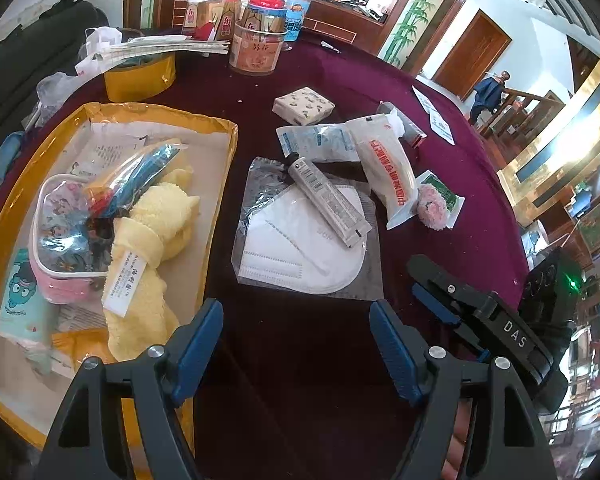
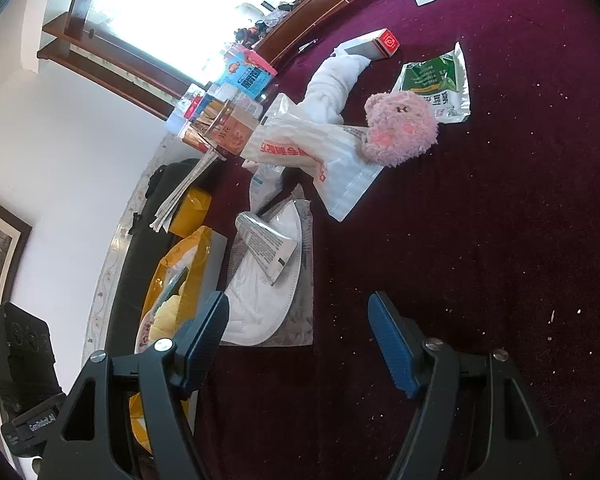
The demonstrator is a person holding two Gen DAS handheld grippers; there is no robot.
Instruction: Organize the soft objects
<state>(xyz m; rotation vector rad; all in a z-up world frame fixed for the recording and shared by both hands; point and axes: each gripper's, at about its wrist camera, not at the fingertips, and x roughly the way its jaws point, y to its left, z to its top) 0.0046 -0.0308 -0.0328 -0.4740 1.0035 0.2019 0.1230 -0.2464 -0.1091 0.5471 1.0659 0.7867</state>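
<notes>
1. Both the left gripper [image 1: 296, 344] and the right gripper [image 2: 298, 338] are hovering with jaws spread wide, holding nothing.
2. The packaged mask [image 1: 306, 246] is lying just ahead of the left jaws, a tube [image 1: 326, 200] slanting across it.
3. The pink plush [image 2: 400, 128] is sitting further out, nearer the right gripper.
4. The yellow tray [image 1: 224, 184] is waiting leftward, with open bench [image 1: 308, 360] between.

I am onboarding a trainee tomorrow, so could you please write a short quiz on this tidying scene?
1. True or false: the tube lies on the bagged mask.
2. Which is already in the yellow tray? A) pink plush B) yellow towel C) green packet
3. Fill in: both the left tool and the right tool are ____ and hold nothing.

Key:
1. True.
2. B: the yellow towel is inside; the pink plush and the green packet lie on the cloth.
3. Open.
</notes>
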